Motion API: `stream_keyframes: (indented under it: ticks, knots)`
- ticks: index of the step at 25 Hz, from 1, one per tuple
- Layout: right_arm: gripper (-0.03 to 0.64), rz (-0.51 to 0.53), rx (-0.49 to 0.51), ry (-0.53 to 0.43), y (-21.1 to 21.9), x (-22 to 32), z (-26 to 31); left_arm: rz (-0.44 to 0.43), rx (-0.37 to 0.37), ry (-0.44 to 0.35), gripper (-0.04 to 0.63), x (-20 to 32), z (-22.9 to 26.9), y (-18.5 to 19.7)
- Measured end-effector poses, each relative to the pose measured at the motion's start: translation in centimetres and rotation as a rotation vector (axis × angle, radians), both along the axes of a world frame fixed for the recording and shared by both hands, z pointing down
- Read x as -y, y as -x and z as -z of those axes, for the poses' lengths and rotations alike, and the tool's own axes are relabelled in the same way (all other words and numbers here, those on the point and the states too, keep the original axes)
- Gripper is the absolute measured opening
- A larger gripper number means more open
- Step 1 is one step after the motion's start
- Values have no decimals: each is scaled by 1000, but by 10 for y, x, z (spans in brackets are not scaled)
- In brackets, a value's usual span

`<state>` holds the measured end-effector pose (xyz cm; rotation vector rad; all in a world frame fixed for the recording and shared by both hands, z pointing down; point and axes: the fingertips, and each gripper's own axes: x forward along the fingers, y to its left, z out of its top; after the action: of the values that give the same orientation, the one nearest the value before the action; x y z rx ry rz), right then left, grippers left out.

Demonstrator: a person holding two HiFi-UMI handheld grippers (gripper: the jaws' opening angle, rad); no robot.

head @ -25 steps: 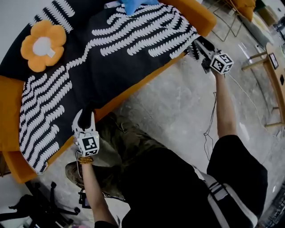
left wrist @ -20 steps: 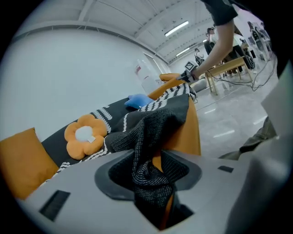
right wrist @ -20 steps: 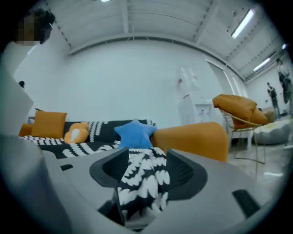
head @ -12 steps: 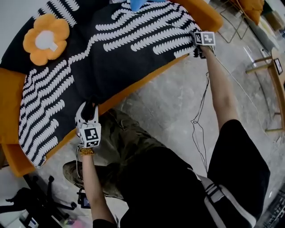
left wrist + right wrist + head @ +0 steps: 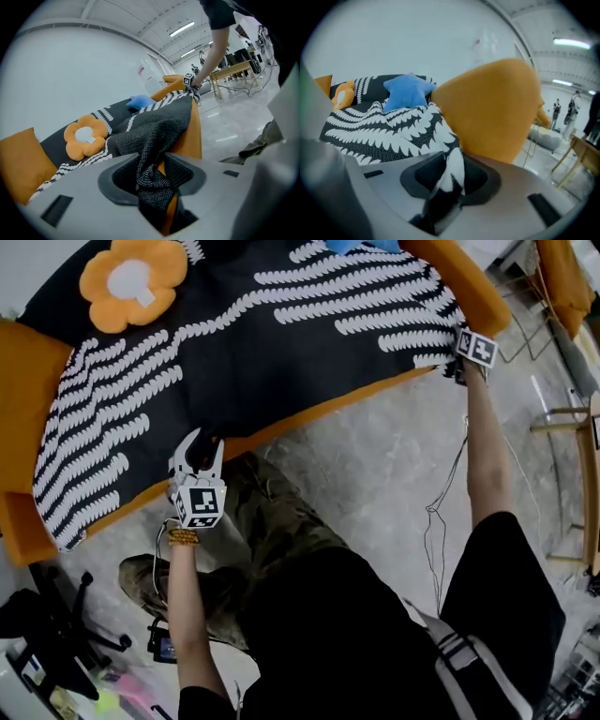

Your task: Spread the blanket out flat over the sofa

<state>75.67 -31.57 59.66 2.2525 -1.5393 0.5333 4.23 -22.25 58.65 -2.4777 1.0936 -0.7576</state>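
A black blanket with white wavy rows lies over the orange sofa. My left gripper is at the blanket's front edge. Its jaws have just been opening, and a bunched fold sits loosely between them, with orange sofa showing beside it. My right gripper is at the blanket's right front corner by the sofa arm. Its jaws have just been closing, and the patterned corner is pinched between them.
An orange flower cushion and a blue star cushion lie on the blanket. A wooden table stands at the right and a black stand at the lower left. A cable trails over the grey floor. My legs are below the sofa's front.
My right gripper swung from beyond the sofa's end to the blanket's corner and closed on it. My left gripper sank a little at the front edge, and its jaws stand wider.
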Motion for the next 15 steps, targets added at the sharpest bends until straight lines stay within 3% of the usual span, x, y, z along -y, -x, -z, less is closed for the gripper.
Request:
stream_keyframes:
  ticks: [3,5,7,9,15]
  knots:
    - [150,-91,-98,-201,37,-49,43,-3,8,40,184,-4,2,-5]
    - [171,-13,-55,-252,72,-56,45,-26,10,53,184,-8,7,-18]
    - [205,90,15,-224,92,-42,31,-45,0,78,209,-13,11,-26]
    - [198,118,38,-190,87,-40,25,-52,-26,112,256,-19,16,-28]
    - [172,26,-58,-36,27,-89,23,-74,-100,87,255,-55,55,-30]
